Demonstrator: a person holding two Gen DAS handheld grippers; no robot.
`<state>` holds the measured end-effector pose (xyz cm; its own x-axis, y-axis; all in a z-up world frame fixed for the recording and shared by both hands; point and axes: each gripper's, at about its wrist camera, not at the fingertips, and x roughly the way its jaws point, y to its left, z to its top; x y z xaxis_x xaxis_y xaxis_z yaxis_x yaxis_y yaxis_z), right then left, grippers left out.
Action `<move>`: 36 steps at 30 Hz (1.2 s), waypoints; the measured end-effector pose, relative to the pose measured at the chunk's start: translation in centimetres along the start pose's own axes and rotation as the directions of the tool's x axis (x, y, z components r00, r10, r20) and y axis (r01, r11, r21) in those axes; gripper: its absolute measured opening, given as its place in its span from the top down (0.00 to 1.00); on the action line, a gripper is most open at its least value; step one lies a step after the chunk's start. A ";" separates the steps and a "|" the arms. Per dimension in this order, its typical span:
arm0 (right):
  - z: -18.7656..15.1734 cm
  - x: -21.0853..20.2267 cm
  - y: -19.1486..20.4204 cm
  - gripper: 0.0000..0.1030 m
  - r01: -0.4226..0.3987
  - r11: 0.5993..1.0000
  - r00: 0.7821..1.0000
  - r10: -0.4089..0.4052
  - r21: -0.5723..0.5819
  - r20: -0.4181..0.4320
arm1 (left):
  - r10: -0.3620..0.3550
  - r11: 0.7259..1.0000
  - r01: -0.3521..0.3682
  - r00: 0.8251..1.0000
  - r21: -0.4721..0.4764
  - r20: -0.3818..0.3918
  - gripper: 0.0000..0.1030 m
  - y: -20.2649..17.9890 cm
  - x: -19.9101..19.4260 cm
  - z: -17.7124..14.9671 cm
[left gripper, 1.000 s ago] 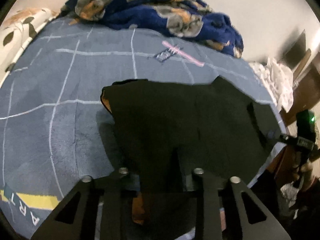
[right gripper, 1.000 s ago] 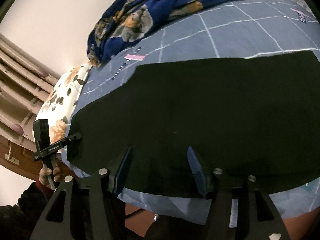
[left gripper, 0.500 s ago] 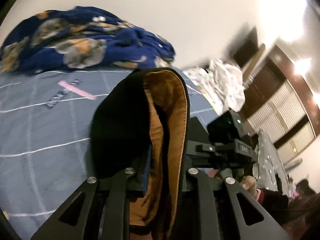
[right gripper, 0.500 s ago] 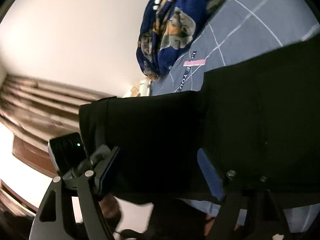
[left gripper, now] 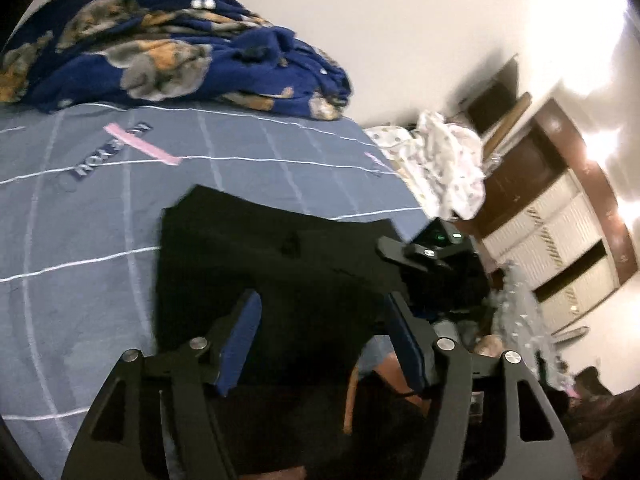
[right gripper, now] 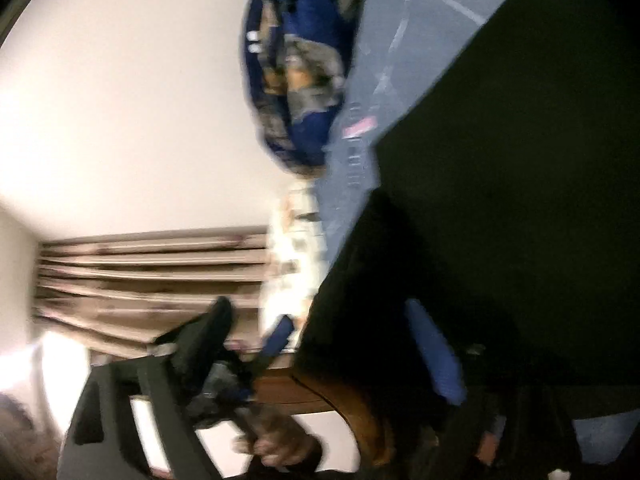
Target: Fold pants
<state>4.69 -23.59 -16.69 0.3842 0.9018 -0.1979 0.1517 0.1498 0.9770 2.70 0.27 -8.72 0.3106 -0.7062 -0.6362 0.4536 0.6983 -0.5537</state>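
Pants, black with an orange-brown lining, are the landmark: they lie on the blue-grey bedspread at the near edge of the bed, with some cloth hanging over that edge.

Nearest, at the pants' near hem, the left gripper has its blue-padded fingers spread apart, with the dark fabric lying between and beneath them. Nothing is pinched, so I judge it has either let go or is lining up for a fresh grip. A curl of orange lining shows below the hem, which suggests an edge is turned over here.

To the pants' right-hand side, in the left wrist view, the right gripper hovers at the cloth's far corner. Its own view is badly blurred: the blue fingers look set apart, with a fold of black cloth between them, but I cannot tell whether they clamp it. Holding both ends would keep the fold square, which is probably why each tool sits at a corner.

Beyond the pants the bedspread shows white grid lines and a pink label. Farther still, against the wall, a crumpled navy blanket is heaped, and off the far right corner lies white printed bedding.
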 end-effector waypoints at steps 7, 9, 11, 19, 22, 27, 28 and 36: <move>0.0 0.6 0.1 0.12 0.106 0.993 0.994 -0.107 -0.046 -0.018 | 0.102 0.994 -0.103 0.995 -0.042 -0.012 0.36 3.4 -0.3 -1.9; -0.2 1.0 0.5 0.12 0.168 0.981 0.985 -0.171 -0.098 -0.025 | 0.113 0.993 -0.114 0.993 -0.038 -0.021 0.36 3.6 -0.4 -2.3; -0.7 1.4 0.6 0.12 0.237 0.960 0.968 -0.247 -0.149 -0.046 | 0.122 0.992 -0.122 0.992 -0.028 -0.015 0.36 3.5 -0.6 -2.6; -1.9 2.4 -0.3 0.81 0.365 0.909 0.919 -0.386 -0.202 -0.080 | 0.127 0.991 -0.128 0.991 -0.026 -0.040 0.36 3.0 -0.3 -2.5; -1.1 1.0 1.4 0.83 0.332 0.921 0.935 -0.350 -0.202 -0.062 | 0.137 0.991 -0.137 0.990 -0.008 -0.021 0.35 2.1 -0.7 -1.9; 2.5 -3.5 5.9 0.84 0.310 0.920 0.947 -0.320 -0.241 -0.003 | 0.119 0.993 -0.120 0.993 -0.005 -0.014 0.29 0.8 -0.2 -1.2; 3.6 -4.7 6.7 0.84 0.322 0.913 0.945 -0.328 -0.251 0.017 | 0.117 0.993 -0.117 0.993 -0.003 -0.020 0.28 0.4 0.3 -1.1; 10.3 -13.8 6.0 0.84 0.470 0.860 0.881 -0.445 -0.200 0.160 | 0.100 0.994 -0.096 0.990 0.044 -0.100 0.26 -2.9 5.2 -1.3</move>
<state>9.69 -39.37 -8.93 0.4169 0.6633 -0.6215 0.1285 0.6338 0.7627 1.90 -5.26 -11.19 0.2692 -0.6175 -0.7390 0.4584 0.7570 -0.4656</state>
